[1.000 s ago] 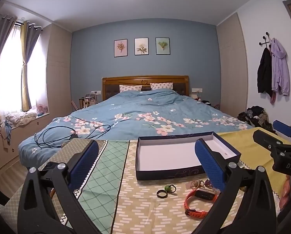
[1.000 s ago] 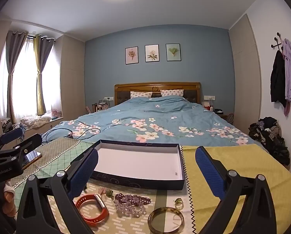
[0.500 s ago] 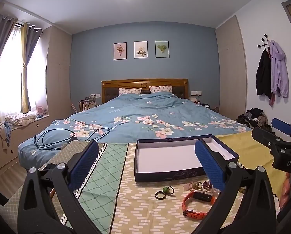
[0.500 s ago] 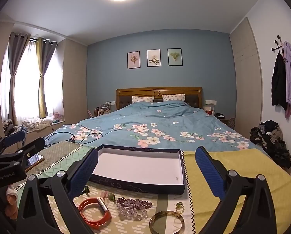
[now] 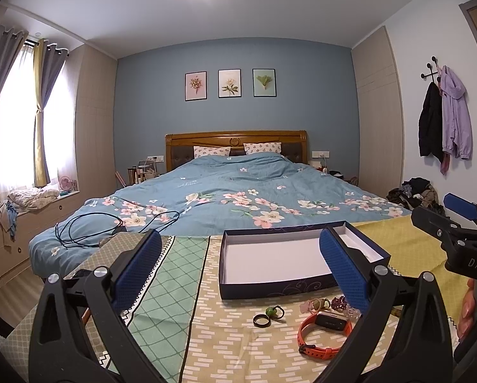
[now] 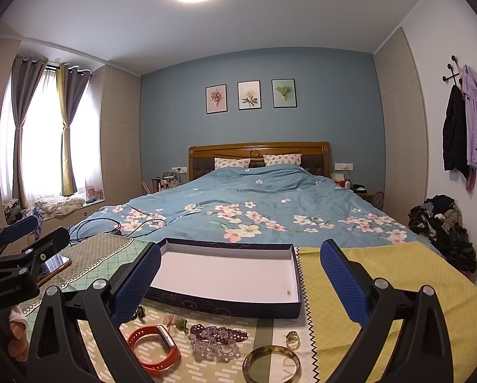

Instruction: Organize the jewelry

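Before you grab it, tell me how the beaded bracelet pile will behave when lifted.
The beaded bracelet pile lies slumped in loose loops, so it will probably droop and dangle. The glossy round beads may slip from a pinch. Purple and clear strands overlap, so lifting one could drag the other.

A patterned cloth [image 6: 382, 274] covers the table. On it lie an open box [image 6: 228, 306], an orange band [image 6: 152, 348], beads [image 6: 217, 340], a bangle [image 6: 270, 364], small rings [image 5: 264, 317], and probably a phone [image 6: 53, 266].

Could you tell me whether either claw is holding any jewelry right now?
Nothing is held: the left claw and right claw are both open and empty.
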`<state>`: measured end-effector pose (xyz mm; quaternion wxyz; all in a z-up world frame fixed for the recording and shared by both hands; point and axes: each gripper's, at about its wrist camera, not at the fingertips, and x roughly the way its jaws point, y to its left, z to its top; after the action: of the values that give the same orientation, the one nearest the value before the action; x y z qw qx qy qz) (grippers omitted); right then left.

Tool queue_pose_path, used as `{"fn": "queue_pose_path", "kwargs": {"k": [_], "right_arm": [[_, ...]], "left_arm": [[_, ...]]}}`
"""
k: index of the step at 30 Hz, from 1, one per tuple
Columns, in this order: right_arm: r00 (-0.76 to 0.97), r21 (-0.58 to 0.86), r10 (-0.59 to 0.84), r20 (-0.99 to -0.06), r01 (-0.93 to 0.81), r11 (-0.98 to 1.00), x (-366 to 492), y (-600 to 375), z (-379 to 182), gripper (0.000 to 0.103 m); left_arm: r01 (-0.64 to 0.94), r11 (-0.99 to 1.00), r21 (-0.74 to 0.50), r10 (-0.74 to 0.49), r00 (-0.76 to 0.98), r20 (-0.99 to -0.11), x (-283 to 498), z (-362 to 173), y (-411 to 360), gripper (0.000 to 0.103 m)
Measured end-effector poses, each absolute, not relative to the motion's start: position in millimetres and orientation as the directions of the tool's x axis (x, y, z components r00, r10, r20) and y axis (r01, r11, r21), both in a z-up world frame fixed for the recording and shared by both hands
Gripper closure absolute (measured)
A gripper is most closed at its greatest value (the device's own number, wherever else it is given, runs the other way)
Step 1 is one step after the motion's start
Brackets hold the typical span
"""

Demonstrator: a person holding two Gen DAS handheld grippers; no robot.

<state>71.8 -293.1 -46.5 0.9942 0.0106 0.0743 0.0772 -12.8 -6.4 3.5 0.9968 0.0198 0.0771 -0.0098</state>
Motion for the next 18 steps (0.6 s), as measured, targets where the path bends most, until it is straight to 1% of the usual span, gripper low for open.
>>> {"fn": "queue_pose_path", "kwargs": {"k": [18], "right_arm": [[0.974,0.039,0.161,-0.16,-0.157,0.987,75.8,-294.2,-46.5,0.007]], "left_arm": [[0.024,0.999,0.04,-0.018,0.989,-0.15,-14.9,7.9,-6.0,0.006]]}}
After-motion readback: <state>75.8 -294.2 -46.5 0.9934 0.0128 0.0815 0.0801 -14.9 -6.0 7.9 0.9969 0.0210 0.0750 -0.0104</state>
